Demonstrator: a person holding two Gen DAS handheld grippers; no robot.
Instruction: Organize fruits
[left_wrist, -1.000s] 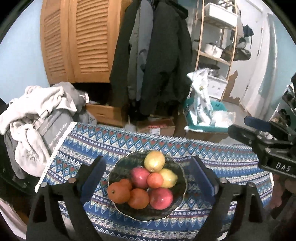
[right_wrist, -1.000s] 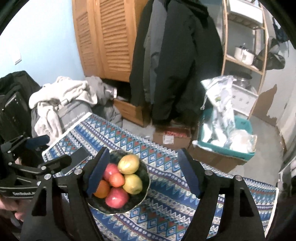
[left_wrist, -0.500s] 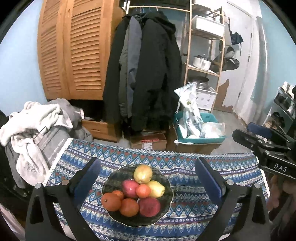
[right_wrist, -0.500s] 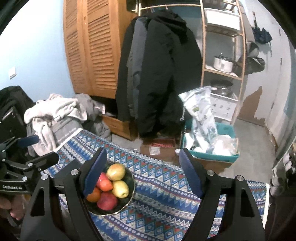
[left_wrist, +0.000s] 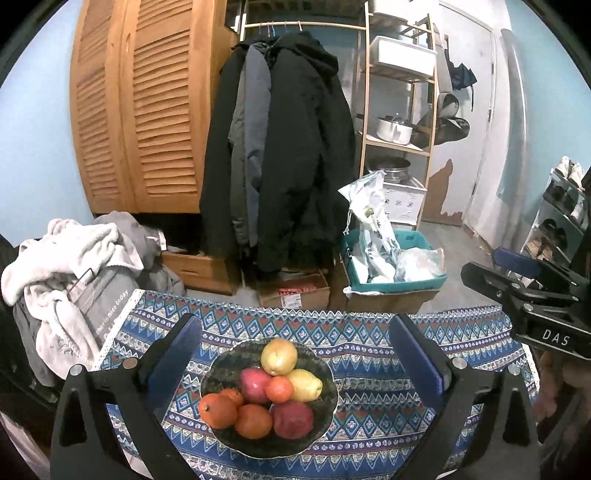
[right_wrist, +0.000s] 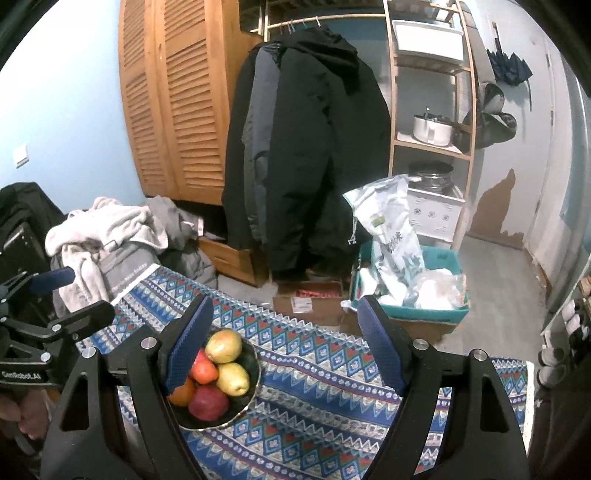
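A louvred wooden wardrobe (left_wrist: 136, 110) fills the back wall, with dark coats (left_wrist: 280, 147) hanging on a rail beside it and an open wooden shelf unit (left_wrist: 399, 122) further right. In front of these stands a table covered by a blue patterned cloth (left_wrist: 369, 339), with a heap of pale and grey clothing (left_wrist: 74, 258) at its left end and a teal crate (left_wrist: 391, 280) of bags on the floor behind it. On the cloth sits a dark bowl (left_wrist: 225, 369) piled with fruit: a yellow-red apple (left_wrist: 279, 356) at the far side, a lemon (left_wrist: 304, 385) to its right, a red apple (left_wrist: 292, 419) nearest the camera, and oranges (left_wrist: 218, 410) on the left. The left gripper (left_wrist: 295, 358) hovers above the bowl with its blue pads spread wide, holding nothing, the fruit framed between them. The right gripper (right_wrist: 284, 347) hangs over the cloth just right of the bowl (right_wrist: 253, 373), its jaws likewise wide apart and empty.
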